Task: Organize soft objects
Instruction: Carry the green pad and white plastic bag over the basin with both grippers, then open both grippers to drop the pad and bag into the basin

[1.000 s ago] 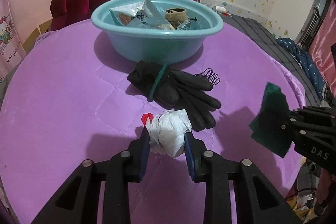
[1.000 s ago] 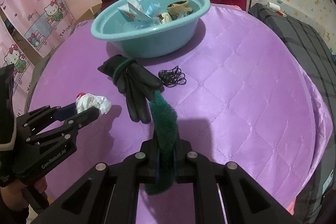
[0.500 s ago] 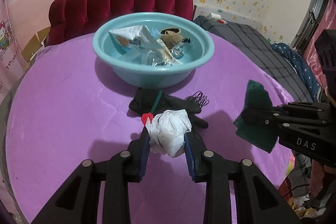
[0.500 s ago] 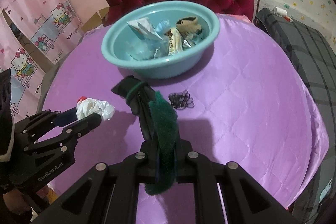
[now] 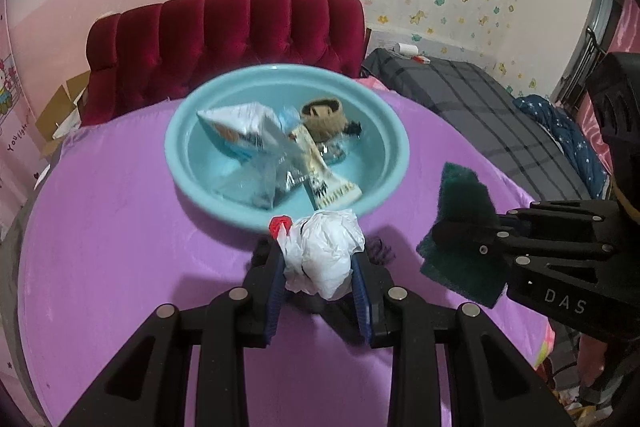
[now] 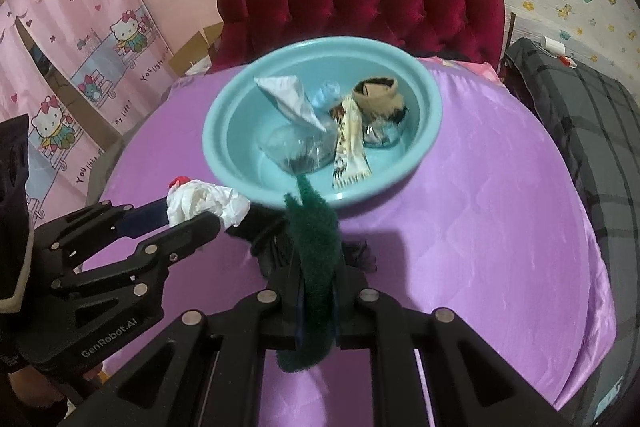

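Note:
My left gripper (image 5: pixel 318 263) is shut on a crumpled white plastic bag (image 5: pixel 326 255) with a red tip, held above the purple table just in front of the teal basin (image 5: pixel 396 163). That bag (image 6: pixel 204 203) and the left gripper (image 6: pixel 196 213) also show in the right wrist view. My right gripper (image 6: pixel 316 267) is shut on a dark green scouring pad (image 6: pixel 316 243), which stands on edge and reaches up to the basin (image 6: pixel 434 119) rim. The pad (image 5: pixel 464 227) hangs right of the bag. The basin holds snack wrappers (image 5: pixel 248 143) and a beige sock (image 5: pixel 324 117).
Black gloves (image 6: pixel 268 247) and a black hair tie (image 6: pixel 362 255) lie on the purple quilted cloth (image 6: pixel 500 219) under the grippers, mostly hidden. A red tufted chair (image 5: pixel 224 35) stands behind the table. A grey plaid bed (image 5: pixel 500 131) is at the right.
Both grippers have risen and moved toward the basin with their loads. The gloves, in plain sight before, are now mostly hidden beneath the fingers, and the basin's inside shows more fully.

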A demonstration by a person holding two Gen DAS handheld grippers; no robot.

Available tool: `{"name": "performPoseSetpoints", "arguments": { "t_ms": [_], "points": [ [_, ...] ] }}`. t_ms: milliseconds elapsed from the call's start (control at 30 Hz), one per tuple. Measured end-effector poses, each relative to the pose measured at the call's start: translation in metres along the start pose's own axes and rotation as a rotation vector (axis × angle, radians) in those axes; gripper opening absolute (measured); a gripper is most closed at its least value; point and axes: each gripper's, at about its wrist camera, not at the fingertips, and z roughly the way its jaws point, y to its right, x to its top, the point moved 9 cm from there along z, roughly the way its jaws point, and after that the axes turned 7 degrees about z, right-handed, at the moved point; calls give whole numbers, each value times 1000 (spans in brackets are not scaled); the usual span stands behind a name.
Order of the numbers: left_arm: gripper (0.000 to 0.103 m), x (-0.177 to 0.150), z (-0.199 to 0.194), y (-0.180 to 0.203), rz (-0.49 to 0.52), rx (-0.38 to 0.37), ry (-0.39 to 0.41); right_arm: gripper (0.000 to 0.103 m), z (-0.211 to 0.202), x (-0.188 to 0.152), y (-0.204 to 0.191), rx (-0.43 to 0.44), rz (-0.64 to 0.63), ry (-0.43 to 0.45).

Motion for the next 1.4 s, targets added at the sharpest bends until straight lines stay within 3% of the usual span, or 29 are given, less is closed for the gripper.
{"name": "performPoseSetpoints", "arguments": {
  "t_ms": [733,1233,1400],
  "points": [
    [34,63,66,-50,-38,25,-27,10,57,103,8,22,-16,15],
    [35,87,114,-61,-12,15,-51,10,115,134,19,33,-1,-35],
    [36,85,116,-60,10,21,-63,18,116,137,22,35,9,-36]
  ]
}}
